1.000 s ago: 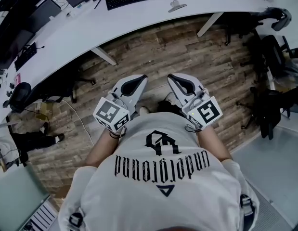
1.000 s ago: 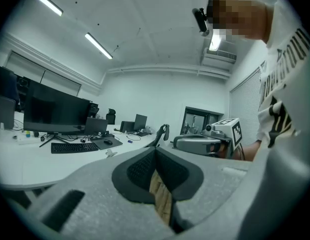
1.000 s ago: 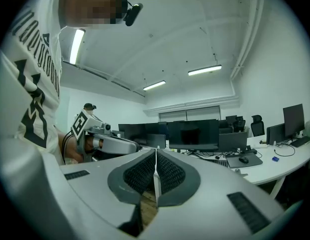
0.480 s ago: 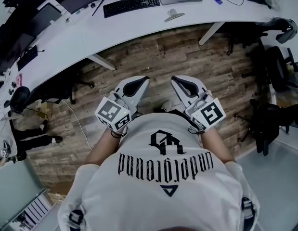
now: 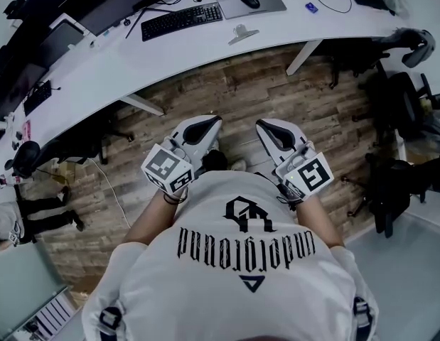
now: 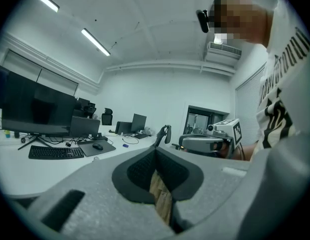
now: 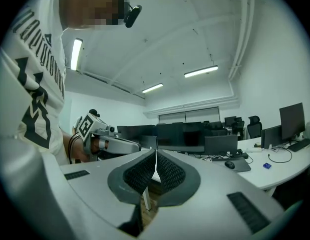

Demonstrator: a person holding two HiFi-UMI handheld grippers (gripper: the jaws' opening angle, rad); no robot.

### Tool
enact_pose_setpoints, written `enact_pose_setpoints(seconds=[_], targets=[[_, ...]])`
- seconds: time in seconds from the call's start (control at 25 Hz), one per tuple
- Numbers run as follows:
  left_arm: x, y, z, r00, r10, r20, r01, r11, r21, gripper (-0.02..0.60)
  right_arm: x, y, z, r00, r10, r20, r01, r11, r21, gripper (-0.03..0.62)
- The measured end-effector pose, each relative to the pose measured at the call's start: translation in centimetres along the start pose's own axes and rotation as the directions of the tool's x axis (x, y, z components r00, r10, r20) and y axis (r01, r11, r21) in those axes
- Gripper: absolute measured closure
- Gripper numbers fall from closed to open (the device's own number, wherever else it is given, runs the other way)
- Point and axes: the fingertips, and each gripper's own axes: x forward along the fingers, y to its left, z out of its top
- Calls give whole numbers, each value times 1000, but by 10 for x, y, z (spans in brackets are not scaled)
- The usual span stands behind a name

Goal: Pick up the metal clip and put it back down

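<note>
Standing well back from the white desk, over the wooden floor. Holding the left gripper and the right gripper low against the shirt, side by side, tips toward the desk. Carrying nothing in either: both pairs of jaws pressed together, with only floor showing behind them. Leaving the metal clip untouched near the desk's front edge, just in front of the keyboard and mouse, well apart from both grippers. Looks like the approach, with the whole task ahead. Risking 2 slips from here: arriving with jaws closed and knocking the clip off the edge, or pinching 1 thin handle off-centre and letting it twist out.
</note>
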Motion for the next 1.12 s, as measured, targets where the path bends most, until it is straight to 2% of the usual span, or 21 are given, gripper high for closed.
enact_pose_setpoints(seconds=[0.36, 0.6, 0.88, 1.12], targets=[[48, 17, 7, 998, -62, 7, 62, 998, -9, 568, -9, -44, -1, 996, -85, -1, 85, 996, 11, 577], [76, 37, 20, 997, -81, 13, 81, 997, -4, 569, 3, -72, 3, 995, -96, -8, 96, 995, 12, 577], [90, 98, 37, 999, -47, 26, 48, 999, -6, 569, 48, -105, 6, 997, -71, -26, 71, 997, 5, 577], [96, 149, 53, 998, -57, 39, 57, 998, -9, 569, 103, -138, 16, 997, -64, -39, 63, 998, -13, 576]])
